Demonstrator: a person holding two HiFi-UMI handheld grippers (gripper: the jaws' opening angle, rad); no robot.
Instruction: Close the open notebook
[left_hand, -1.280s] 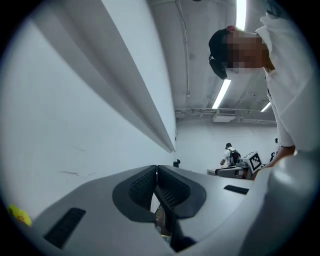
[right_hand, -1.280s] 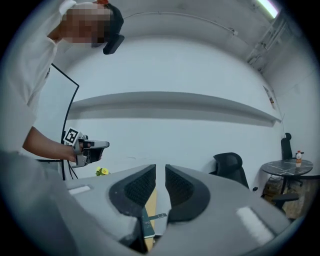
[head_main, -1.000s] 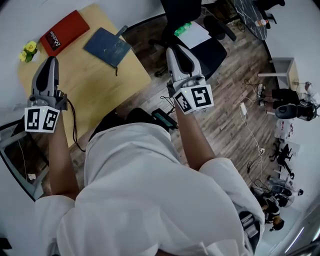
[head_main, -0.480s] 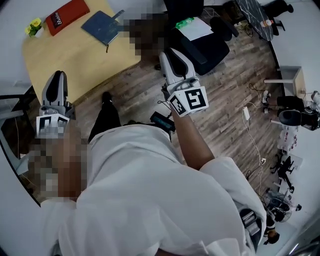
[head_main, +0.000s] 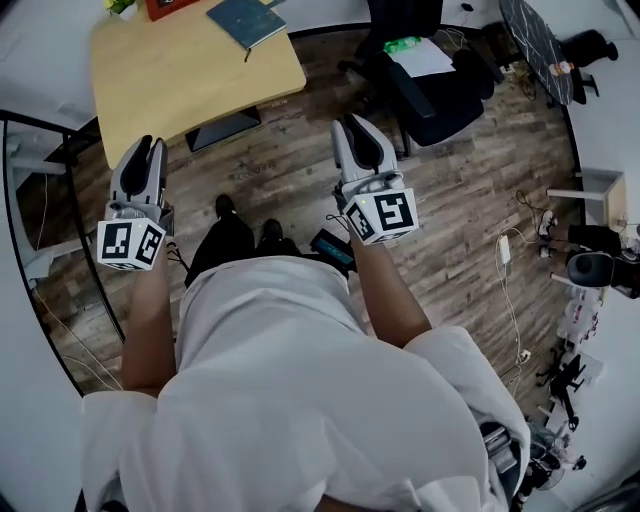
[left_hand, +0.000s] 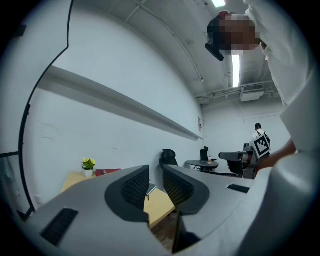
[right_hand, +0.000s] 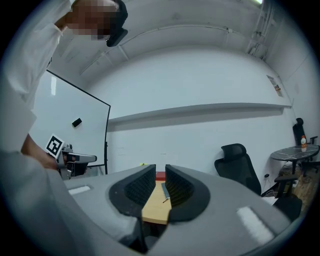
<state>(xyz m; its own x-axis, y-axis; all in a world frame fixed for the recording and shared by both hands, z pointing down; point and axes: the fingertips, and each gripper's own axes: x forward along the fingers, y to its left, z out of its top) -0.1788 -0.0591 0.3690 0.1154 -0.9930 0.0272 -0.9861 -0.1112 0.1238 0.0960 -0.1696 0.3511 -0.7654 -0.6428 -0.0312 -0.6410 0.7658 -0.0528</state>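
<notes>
Over floor (head_main: 300, 185), R hand-held gripper (head_main: 357, 128) level, empty.

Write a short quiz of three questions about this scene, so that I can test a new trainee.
1. True or false: the blue notebook on the wooden table lies open.
2. What is between the jaws of the right gripper? A: a pen. B: nothing. C: a cable.
3. Fill in the gap: beside the potted yellow flowers lies a ___ book.

Key: 1 false, its cover is closed. 2 B, the jaws stand slightly apart with only air between them. 3 red.
</notes>
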